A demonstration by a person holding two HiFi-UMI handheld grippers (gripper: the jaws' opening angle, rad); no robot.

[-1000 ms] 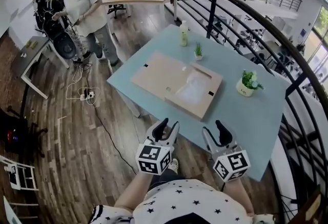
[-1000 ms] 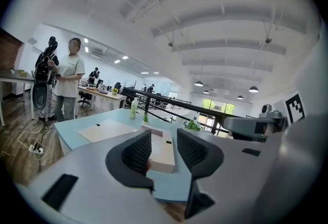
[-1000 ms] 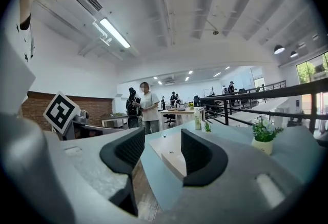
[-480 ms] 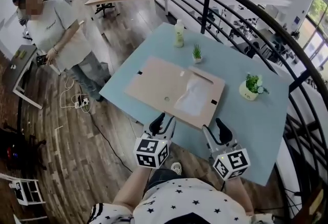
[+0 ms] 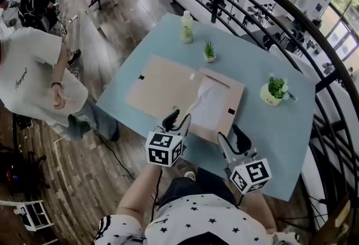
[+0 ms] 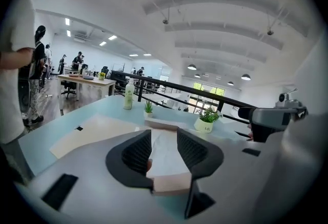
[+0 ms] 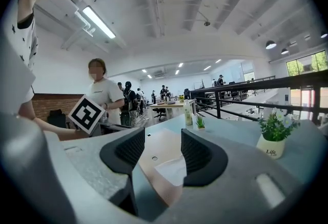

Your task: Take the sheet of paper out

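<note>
A flat tan cardboard folder lies on the light blue table. A white sheet of paper rests in its right half; it also shows in the left gripper view as paper and in the right gripper view as paper. My left gripper is open, its tips over the folder's near edge. My right gripper is open too, just off the folder's near right corner. Nothing is held between either pair of jaws.
A green-capped bottle, a small potted plant and a white pot with greenery stand on the table beyond the folder. A black railing curves behind it. A person in a white shirt stands at the left.
Both grippers have come forward toward the folder's near edge. The person in the white shirt has walked closer along the table's left side.
</note>
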